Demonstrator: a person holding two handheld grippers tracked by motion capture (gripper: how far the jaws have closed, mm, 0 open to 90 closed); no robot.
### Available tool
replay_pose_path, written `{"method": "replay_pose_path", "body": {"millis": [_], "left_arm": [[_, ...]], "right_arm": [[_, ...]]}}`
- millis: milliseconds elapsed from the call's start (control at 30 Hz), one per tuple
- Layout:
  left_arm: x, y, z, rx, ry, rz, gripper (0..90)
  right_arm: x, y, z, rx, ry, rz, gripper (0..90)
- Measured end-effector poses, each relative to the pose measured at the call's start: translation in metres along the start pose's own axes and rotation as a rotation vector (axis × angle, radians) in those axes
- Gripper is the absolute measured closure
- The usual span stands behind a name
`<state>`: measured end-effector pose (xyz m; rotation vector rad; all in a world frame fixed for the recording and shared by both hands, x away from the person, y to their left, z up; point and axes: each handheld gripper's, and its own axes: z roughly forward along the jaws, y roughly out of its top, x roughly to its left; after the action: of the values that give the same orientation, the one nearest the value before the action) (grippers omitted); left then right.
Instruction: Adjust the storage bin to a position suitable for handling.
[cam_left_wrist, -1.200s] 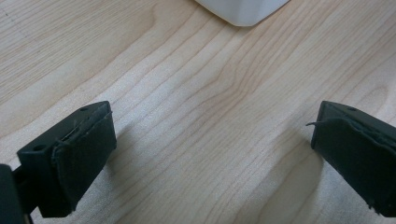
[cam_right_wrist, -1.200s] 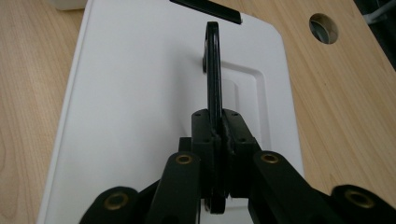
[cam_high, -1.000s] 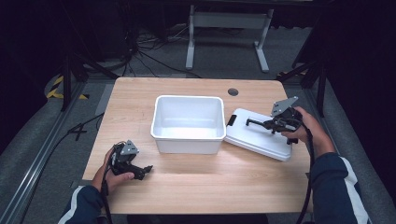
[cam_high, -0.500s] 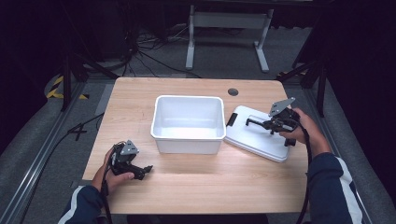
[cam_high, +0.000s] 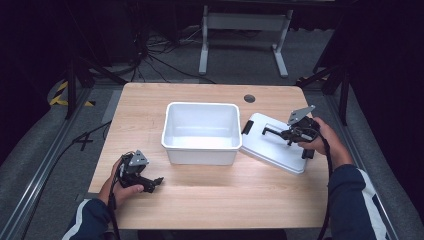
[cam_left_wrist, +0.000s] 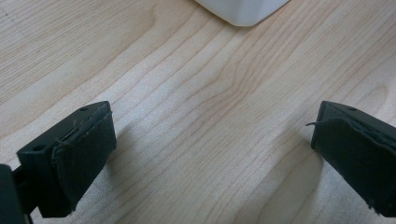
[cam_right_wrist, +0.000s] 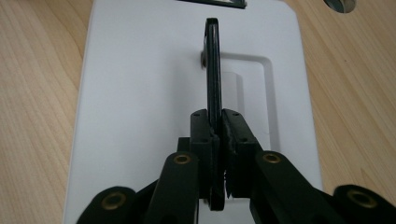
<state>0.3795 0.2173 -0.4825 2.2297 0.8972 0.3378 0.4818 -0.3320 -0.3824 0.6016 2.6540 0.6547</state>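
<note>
The white tub stands mid-table, nothing inside it. Just right of the tub lies its white lid, flat on the table. The right claw is clamped on the lid's raised black handle. Left of the tub, nearer the person, the left claw rests wide apart, holding nothing.

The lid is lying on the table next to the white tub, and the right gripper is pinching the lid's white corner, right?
Not the corner. The right gripper is pinching the lid's black handle, as the right gripper view shows. The lid does lie beside the white tub.
</note>
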Motion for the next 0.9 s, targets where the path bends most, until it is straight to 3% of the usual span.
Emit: {"method": "replay_pose_path", "body": {"millis": [600,900], "left_arm": [[0.0011,0.0006,-0.0002,0.006,-0.003,0.010,0.2],[0.0011,0.0006,-0.0002,0.006,-0.003,0.010,0.2]], "right_arm": [[0.0024,0.0039,-0.0076,-0.072,0.004,0.022,77.1],[0.0054,0.0064,-0.0091,-0.112,-0.036,0.073,67.8]]}}
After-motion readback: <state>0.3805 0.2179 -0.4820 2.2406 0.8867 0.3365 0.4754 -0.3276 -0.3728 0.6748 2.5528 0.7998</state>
